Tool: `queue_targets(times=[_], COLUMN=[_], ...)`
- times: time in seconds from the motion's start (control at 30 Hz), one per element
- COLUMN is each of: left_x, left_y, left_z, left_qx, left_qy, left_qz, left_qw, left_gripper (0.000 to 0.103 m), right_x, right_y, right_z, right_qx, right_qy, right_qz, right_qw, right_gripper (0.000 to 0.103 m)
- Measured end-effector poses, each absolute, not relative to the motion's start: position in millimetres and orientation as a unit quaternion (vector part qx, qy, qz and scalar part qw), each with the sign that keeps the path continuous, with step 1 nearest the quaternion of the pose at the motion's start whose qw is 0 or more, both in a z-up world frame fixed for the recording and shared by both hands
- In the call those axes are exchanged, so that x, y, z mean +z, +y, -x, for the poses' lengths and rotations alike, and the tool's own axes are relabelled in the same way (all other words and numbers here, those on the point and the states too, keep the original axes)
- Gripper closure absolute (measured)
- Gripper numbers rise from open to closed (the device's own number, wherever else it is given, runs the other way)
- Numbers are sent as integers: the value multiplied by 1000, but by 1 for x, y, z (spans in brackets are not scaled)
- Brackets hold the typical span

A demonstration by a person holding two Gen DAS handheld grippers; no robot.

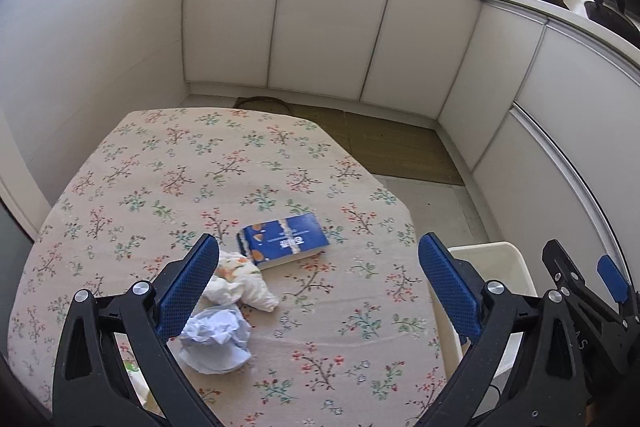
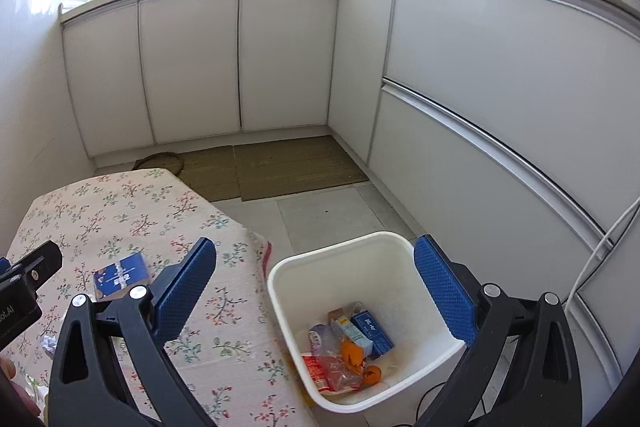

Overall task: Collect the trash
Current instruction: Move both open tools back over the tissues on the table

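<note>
The work surface is a table point(image 1: 224, 163) covered with a cream cloth printed with small red and green flower sprigs; it stands in a kitchen corner with flat white cabinet doors point(image 1: 328, 27), a pale counter and woven brown floor mats point(image 2: 292, 163). The left gripper point(image 1: 318, 287) hangs above the cloth, jaws spread wide and empty, the blue textured pads facing each other. Near its left finger lie a crumpled white tissue point(image 1: 240, 283) with orange marks and, just beside it, a crumpled pale blue paper ball point(image 1: 218, 341). A flat blue box point(image 1: 282, 239) with white lettering, too blurred to read, lies further along. The right gripper point(image 2: 316, 291), likewise released and holding nothing, is above a white plastic bin point(image 2: 280, 279) beside the table edge; it contains a small blue carton point(image 2: 372, 333), a red wrapper point(image 2: 320, 373) and orange scraps.
</note>
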State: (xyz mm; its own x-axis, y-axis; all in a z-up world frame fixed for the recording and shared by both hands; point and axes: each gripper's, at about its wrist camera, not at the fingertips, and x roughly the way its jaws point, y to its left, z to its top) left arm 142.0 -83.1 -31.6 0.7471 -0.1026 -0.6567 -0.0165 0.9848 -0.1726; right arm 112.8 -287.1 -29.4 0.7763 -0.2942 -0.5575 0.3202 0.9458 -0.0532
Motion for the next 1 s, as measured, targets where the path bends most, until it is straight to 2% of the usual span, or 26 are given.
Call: queue_targets(times=[0.43, 1.0], left_x=[-40, -45], left_y=[10, 96], left_z=[-138, -119], left_qx=[54, 108], left_qy=[372, 383], left_qz=[124, 185], left_qw=[918, 899], left_gripper=[7, 7], right_x=[-45, -115], right_y=[-200, -96], right_z=[-145, -193], right_qx=[-90, 42], right_qy=[335, 501], right_qz=[-9, -42], right_qw=[938, 864], right_gripper=[7, 7])
